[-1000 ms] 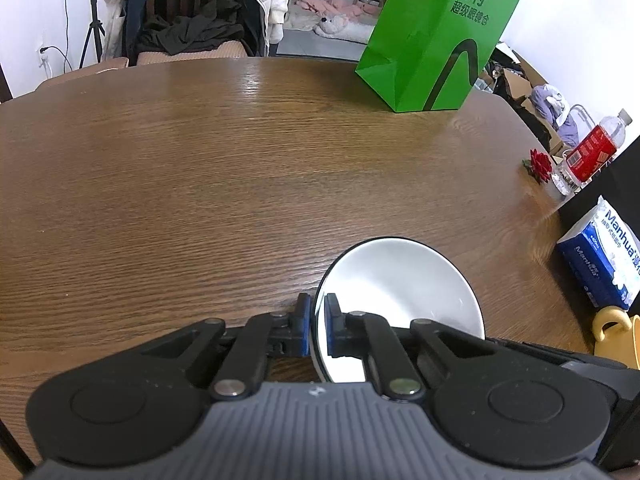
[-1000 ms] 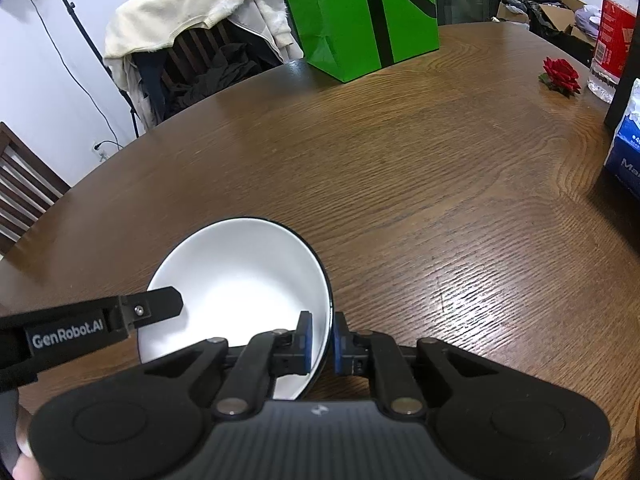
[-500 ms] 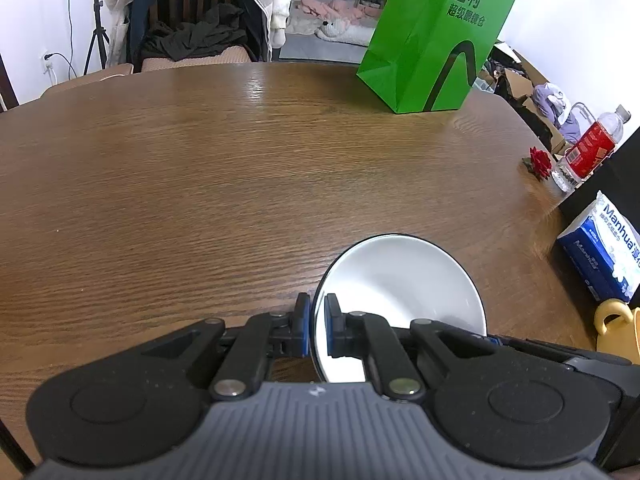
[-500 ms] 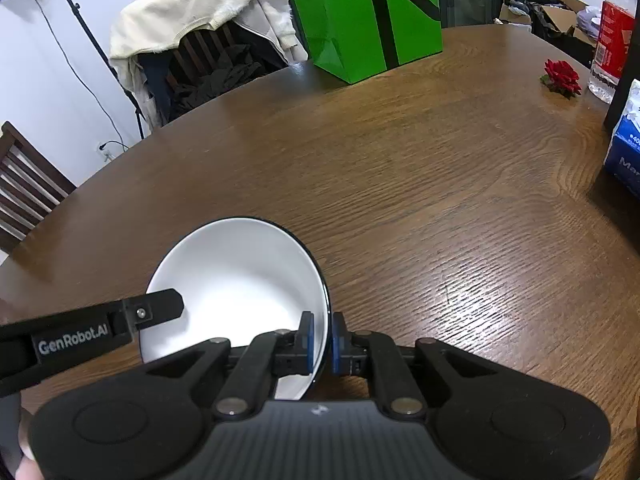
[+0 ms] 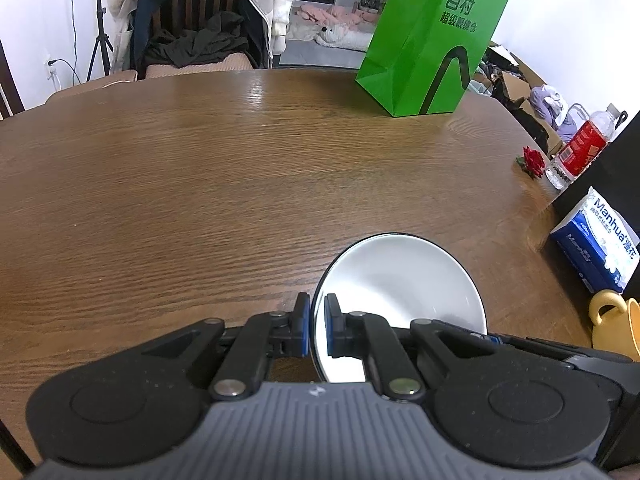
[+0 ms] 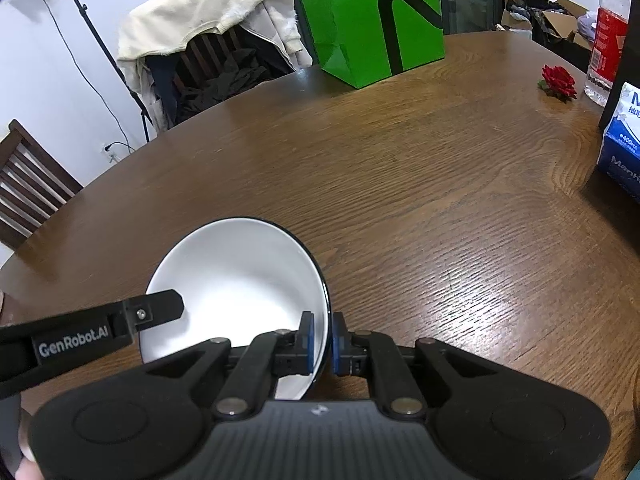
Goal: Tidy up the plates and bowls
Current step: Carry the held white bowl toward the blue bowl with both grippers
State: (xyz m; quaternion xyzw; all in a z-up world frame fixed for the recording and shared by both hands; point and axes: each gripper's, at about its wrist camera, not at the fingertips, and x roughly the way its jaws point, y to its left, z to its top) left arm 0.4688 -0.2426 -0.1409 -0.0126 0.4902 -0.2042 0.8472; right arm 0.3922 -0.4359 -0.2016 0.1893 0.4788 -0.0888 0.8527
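We hold one white bowl by both rims over the wooden table.

Left wrist view: our left gripper (image 5: pixel 317 320) is clenched on the bowl (image 5: pixel 404 280) rim, above the table (image 5: pixel 200 184).
Right wrist view: our right gripper (image 6: pixel 323 340) pinches the opposite rim of the bowl (image 6: pixel 240 276).

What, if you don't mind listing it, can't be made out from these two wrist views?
- Near side of the white bowl: both views, hidden behind the claw bodies; whether it rests on the table is unclear.
- Yellow mug: left wrist view, cut off by the right edge.
- Tissue pack and bottle: right wrist view, cropped at the right edge.
- Bottle label text: too small.
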